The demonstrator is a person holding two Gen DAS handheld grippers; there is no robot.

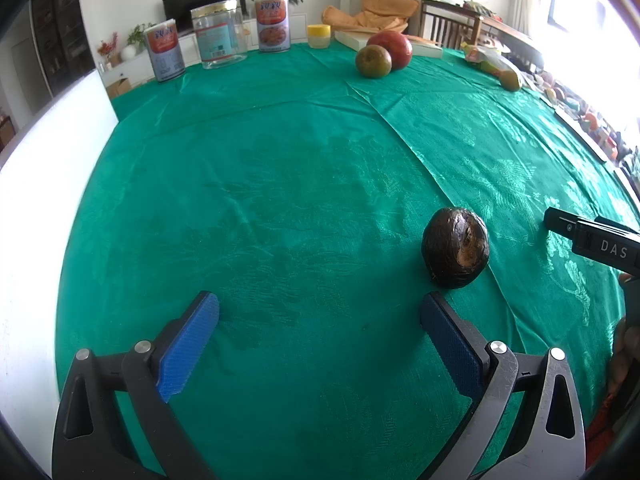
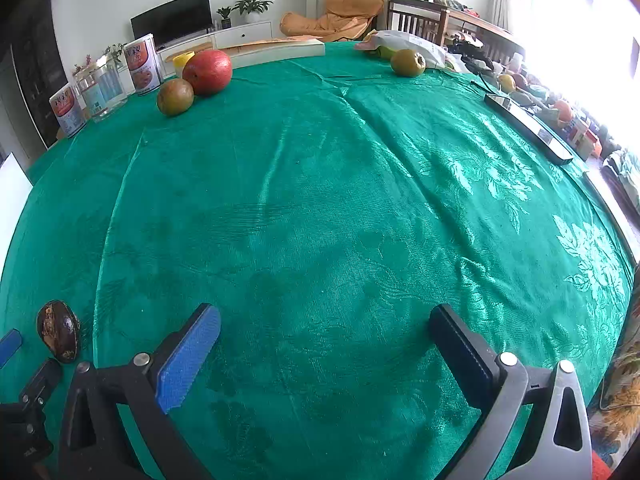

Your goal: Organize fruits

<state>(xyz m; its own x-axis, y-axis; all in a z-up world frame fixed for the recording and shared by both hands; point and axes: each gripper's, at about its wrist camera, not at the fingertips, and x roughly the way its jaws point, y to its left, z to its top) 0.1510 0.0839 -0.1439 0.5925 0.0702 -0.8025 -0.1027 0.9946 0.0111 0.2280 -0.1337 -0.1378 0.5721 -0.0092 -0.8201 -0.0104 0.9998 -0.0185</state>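
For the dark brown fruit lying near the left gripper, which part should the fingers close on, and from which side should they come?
Grip the dark brown fruit across its rounded middle, coming in low from the near side with the left gripper, whose jaws already stand wide open just short of it. The fruit lies alone on the green tablecloth, off to the right finger's side, so shifting right first seems wise.

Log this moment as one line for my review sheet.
left gripper: open, empty | right gripper: open, empty | dark fruit: on green tablecloth, just ahead of left gripper | stage: pre-grasp
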